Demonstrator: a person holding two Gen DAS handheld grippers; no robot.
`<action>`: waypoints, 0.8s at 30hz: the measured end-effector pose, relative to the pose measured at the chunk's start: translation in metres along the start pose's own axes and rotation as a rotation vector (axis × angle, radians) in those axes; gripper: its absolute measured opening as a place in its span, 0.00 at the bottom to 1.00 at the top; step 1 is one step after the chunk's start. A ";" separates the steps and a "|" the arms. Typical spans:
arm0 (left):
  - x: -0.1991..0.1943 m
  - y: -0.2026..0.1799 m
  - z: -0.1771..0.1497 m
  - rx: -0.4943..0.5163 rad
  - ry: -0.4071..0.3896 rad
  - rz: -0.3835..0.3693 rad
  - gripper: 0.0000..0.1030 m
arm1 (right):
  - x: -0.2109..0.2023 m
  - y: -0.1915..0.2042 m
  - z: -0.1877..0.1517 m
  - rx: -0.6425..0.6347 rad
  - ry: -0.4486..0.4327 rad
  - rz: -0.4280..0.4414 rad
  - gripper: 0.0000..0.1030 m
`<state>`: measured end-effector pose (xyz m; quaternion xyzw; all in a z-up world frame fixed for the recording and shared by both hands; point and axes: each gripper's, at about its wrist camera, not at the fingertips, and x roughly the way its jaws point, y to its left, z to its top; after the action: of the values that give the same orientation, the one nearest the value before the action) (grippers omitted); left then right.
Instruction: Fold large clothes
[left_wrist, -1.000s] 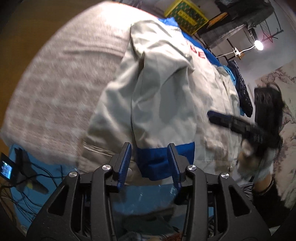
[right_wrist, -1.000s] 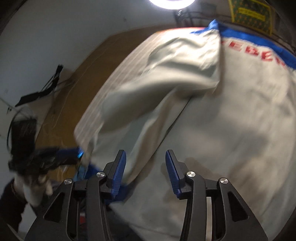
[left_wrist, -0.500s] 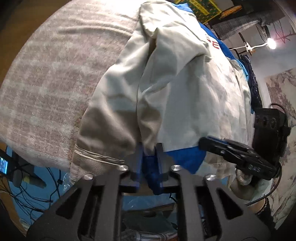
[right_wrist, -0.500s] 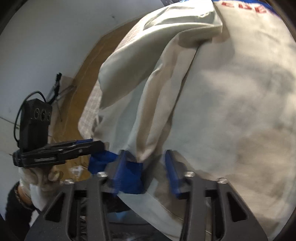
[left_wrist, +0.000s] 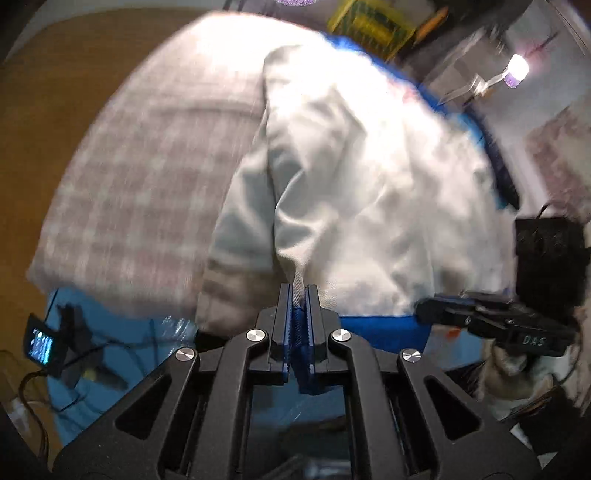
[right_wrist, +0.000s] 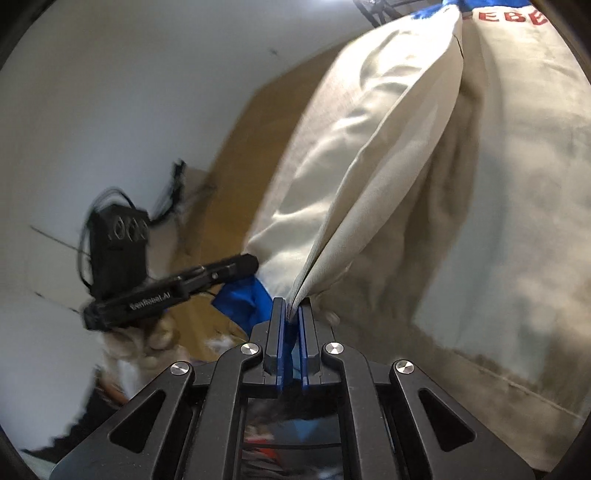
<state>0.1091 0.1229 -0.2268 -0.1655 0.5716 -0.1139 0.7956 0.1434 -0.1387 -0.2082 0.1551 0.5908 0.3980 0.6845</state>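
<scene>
Limp cotton jacket (left_wrist: 354, 192) draped softly; left gripper (left_wrist: 298, 295) and right gripper (right_wrist: 291, 314) fingers clamped tight on its blue cuff (right_wrist: 243, 301).

one jacket (left_wrist: 362, 192), two hand-held grippers (left_wrist: 298, 295)

Both grippers (left_wrist: 298, 295) (right_wrist: 291, 308) now clamped on sleeve cuff (right_wrist: 243, 301).

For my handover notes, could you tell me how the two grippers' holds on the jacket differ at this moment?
The left gripper pinches the blue cuff at the sleeve's end; the right gripper pinches a pale fold of the sleeve just beside that cuff. In the right wrist view the left gripper reaches in from the side. Both are shut on the same sleeve of the jacket.
</scene>
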 end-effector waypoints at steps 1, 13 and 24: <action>0.008 -0.002 -0.002 0.012 0.024 0.016 0.04 | 0.008 -0.008 -0.002 0.024 0.023 -0.021 0.05; 0.012 -0.019 -0.012 0.109 -0.001 0.119 0.04 | -0.022 0.001 0.011 -0.156 0.005 -0.240 0.07; 0.004 -0.011 -0.021 0.102 -0.041 0.156 0.07 | 0.007 -0.001 0.056 -0.282 -0.035 -0.369 0.07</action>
<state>0.0907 0.1083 -0.2320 -0.0819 0.5598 -0.0773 0.8209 0.1958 -0.1197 -0.1998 -0.0457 0.5357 0.3418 0.7707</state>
